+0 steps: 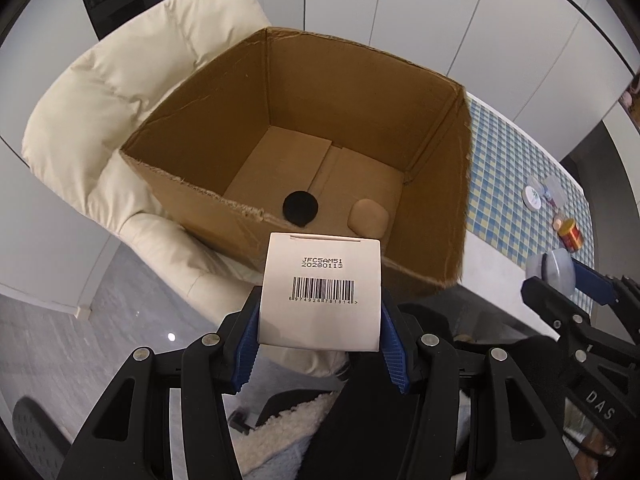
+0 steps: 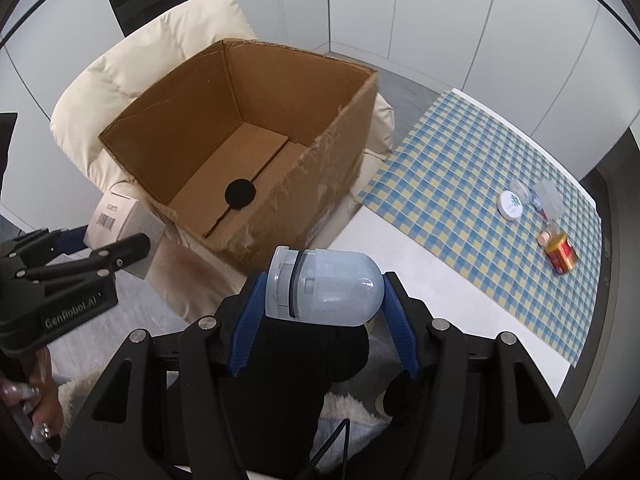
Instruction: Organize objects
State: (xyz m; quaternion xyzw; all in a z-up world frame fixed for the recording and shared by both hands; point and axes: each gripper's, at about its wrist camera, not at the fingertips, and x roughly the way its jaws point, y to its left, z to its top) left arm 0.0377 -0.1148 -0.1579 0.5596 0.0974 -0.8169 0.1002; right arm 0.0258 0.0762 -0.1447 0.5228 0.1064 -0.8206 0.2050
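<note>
My left gripper (image 1: 320, 320) is shut on a small white carton (image 1: 320, 292) with a barcode, held just short of the near rim of an open cardboard box (image 1: 208, 120). On the box floor lie a black round disc (image 1: 301, 209) and a tan rounded pad (image 1: 368, 217). My right gripper (image 2: 322, 304) is shut on a pale blue translucent capsule-shaped container (image 2: 324, 288), near the box's (image 2: 328, 168) right front corner. The right wrist view also shows the left gripper (image 2: 116, 248) with the carton (image 2: 116, 212) at the left, and the disc (image 2: 240, 193).
The box rests on a cream padded armchair (image 1: 104, 92). To the right a blue and yellow checked cloth (image 2: 460, 168) covers a white table. On it lie a white round lid (image 2: 511, 205), a clear small container (image 2: 550, 196) and a red and gold jar (image 2: 563, 258). A hand (image 2: 36, 400) shows at the lower left.
</note>
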